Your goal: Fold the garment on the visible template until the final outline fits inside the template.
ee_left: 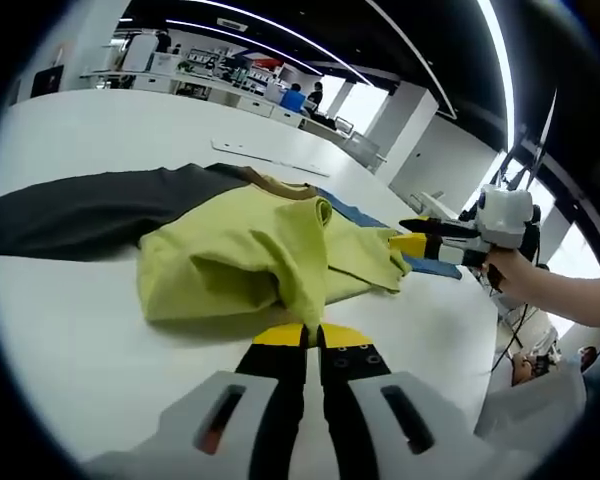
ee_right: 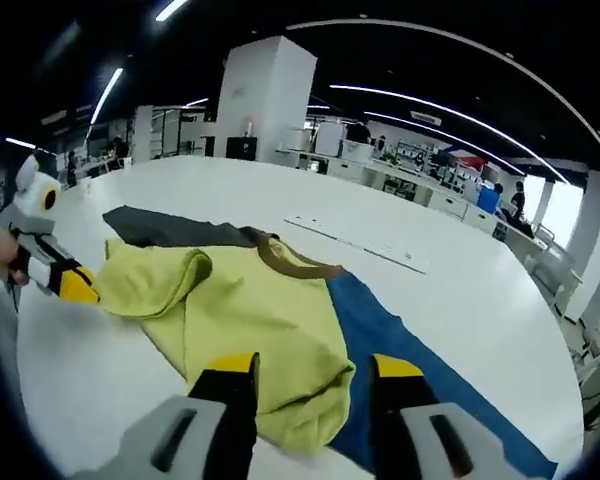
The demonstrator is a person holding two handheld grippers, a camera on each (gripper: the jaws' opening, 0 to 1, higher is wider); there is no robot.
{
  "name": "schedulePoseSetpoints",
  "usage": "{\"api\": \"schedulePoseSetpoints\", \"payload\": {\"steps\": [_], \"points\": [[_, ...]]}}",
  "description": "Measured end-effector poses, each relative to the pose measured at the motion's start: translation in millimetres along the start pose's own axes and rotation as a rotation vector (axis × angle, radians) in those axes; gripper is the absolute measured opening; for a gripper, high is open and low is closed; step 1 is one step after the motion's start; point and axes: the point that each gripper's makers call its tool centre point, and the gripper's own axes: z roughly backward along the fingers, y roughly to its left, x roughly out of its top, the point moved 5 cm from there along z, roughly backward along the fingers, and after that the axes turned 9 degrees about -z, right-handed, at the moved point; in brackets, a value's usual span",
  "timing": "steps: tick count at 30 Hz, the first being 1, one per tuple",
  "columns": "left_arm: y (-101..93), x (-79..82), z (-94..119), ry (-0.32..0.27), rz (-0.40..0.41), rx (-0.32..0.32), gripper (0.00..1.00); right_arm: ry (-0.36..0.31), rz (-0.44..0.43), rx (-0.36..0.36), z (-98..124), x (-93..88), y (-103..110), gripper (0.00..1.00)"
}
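Two views, taken in turn. In the left gripper view, the left gripper [ee_left: 311, 337] has its yellow-tipped jaws pressed together with nothing between them, poised just short of the near edge of the yellow-green shirt [ee_left: 270, 262]. That shirt lies bunched on the white table [ee_left: 70, 330], one part flopped over on itself, its brown collar [ee_left: 280, 187] turned up at the far side. A dark grey panel [ee_left: 90, 212] runs out from under the shirt to one side, and a strip of the blue template [ee_left: 365, 214] peeks out at the other. The right gripper [ee_left: 412, 240] comes in from the right, held by a hand [ee_left: 510, 272], its tips touching the shirt's far corner; whether it pinches cloth I cannot tell from here.

In the right gripper view, the right gripper [ee_right: 310, 372] stands with jaws spread apart, over the shirt's [ee_right: 250, 310] hem where it lies on the blue template [ee_right: 380, 330]. The left gripper [ee_right: 68, 283] shows at the shirt's opposite end.

Judged from this, folding is partly done at best: the shirt is rumpled, not flat, and it and the grey panel spill well beyond the blue. Smoothing and further folds seem left.
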Motion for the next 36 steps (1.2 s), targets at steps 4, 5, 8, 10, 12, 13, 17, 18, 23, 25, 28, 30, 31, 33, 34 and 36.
{"api": "schedulePoseSetpoints", "payload": {"steps": [4, 5, 8, 10, 12, 13, 17, 18, 23, 25, 28, 30, 31, 33, 34, 36], "points": [[0.8, 0.4, 1, -0.001, 0.000, 0.001, 0.01, -0.008, -0.072, 0.030, 9, -3.8, 8, 0.41], [0.9, 0.4, 1, 0.000, 0.000, 0.001, 0.01, -0.010, -0.082, 0.034, 12, -4.6, 9, 0.40], [1.5, 0.2, 1, 0.000, 0.000, 0.002, 0.01, -0.016, -0.134, 0.063, 16, -9.0, 16, 0.40], [1.2, 1.3, 1, -0.005, 0.009, 0.001, 0.01, -0.001, -0.139, 0.090, 17, -15.7, 22, 0.38], [0.0, 3.0, 1, -0.011, 0.005, 0.000, 0.01, 0.019, -0.155, 0.095, 17, -21.6, 25, 0.34], [-0.4, 3.3, 1, -0.012, 0.005, -0.001, 0.01, 0.018, -0.165, 0.105, 18, -24.3, 28, 0.33], [0.6, 2.8, 1, -0.010, 0.004, 0.001, 0.01, 0.050, -0.250, 0.142, 18, -37.5, 38, 0.33], [0.7, 2.6, 1, -0.009, 0.004, 0.002, 0.01, 0.063, -0.266, 0.150, 18, -40.5, 40, 0.32], [1.1, 2.2, 2, -0.007, 0.001, 0.003, 0.01, 0.083, -0.347, 0.173, 13, -49.7, 46, 0.20], [1.4, 1.6, 3, -0.006, -0.001, 0.004, 0.01, 0.076, -0.419, 0.174, 11, -49.9, 47, 0.20], [1.8, 0.8, 4, -0.007, 0.003, 0.006, 0.01, 0.076, -0.494, 0.158, 8, -52.7, 44, 0.19], [2.4, 0.3, 5, -0.008, 0.004, 0.007, 0.01, 0.082, -0.562, 0.153, 7, -54.9, 44, 0.16], [2.6, 0.0, 5, -0.008, 0.004, 0.008, 0.01, 0.089, -0.579, 0.150, 6, -56.8, 43, 0.14], [2.8, -0.8, 5, -0.006, 0.003, 0.008, 0.01, 0.089, -0.621, 0.151, 4, -57.0, 43, 0.11], [3.6, -1.8, 5, -0.003, 0.005, 0.009, 0.01, 0.088, -0.639, 0.158, 3, -56.5, 45, 0.10], [3.9, -2.5, 5, -0.004, 0.010, 0.010, 0.01, 0.085, -0.648, 0.154, 2, -56.4, 45, 0.07]]}}
